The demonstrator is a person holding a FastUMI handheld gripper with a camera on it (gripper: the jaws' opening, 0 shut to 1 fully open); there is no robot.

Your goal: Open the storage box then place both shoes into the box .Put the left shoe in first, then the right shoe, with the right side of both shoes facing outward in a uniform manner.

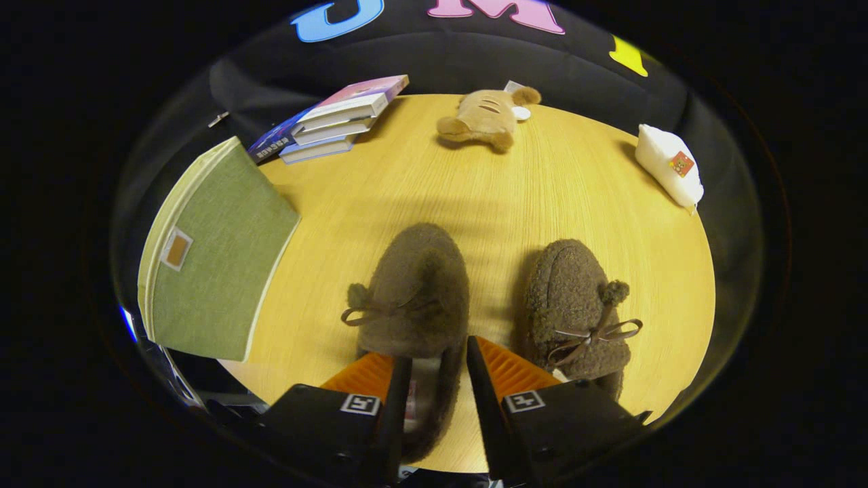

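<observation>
While approaching: hand-held gripper (pixel 437 362) is straddling left shoe's (pixel 413 298) heel, fingers narrowly apart, not pressing.
Axis: shoe is pointing straight ahead.

Two fuzzy brown shoes — one (pixel 413 291) beside the other (pixel 576 308) — one green storage box (pixel 213 254), three stacked books (pixel 332 118), one plush toy (pixel 485 116) and one white pouch (pixel 668 166) on one bench (pixel 576 183).

Two fuzzy brown shoes side by side, toes away from me: left shoe (pixel 415 291) between my fingers, right shoe (pixel 576 308) just beside. Green storage box (pixel 217 257) off left, lid shut.
</observation>
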